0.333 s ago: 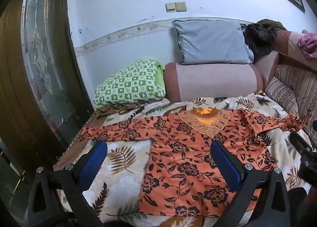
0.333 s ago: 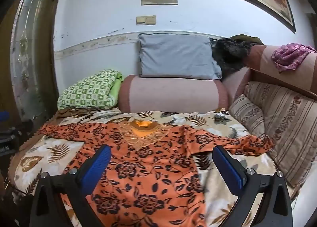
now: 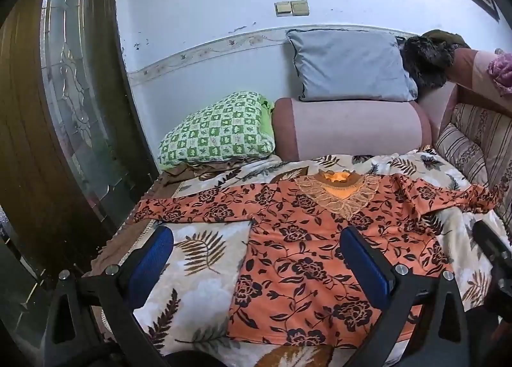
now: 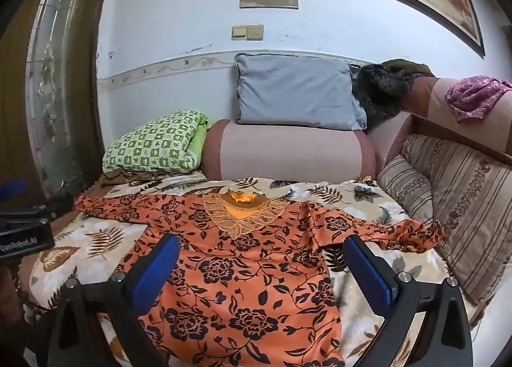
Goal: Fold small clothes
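An orange long-sleeved top [image 3: 307, 258] with black flowers and a lace neckline lies spread flat on the leaf-print sofa cover [image 3: 198, 271], both sleeves stretched out sideways. It also shows in the right wrist view [image 4: 243, 277]. My left gripper [image 3: 259, 255] is open and empty, above the top's left side near its front hem. My right gripper [image 4: 259, 258] is open and empty, above the top's right side. Neither touches the cloth.
A green checked pillow [image 3: 220, 130], a pink bolster [image 3: 348, 127] and a grey cushion [image 3: 348, 66] lie at the back. Striped cushions [image 4: 454, 200] line the right side. A wooden door with glass [image 3: 70, 104] stands at the left. A pink cloth [image 4: 473, 98] hangs on the sofa back.
Both grippers have shifted slightly, the views barely changed. The top lies as before.
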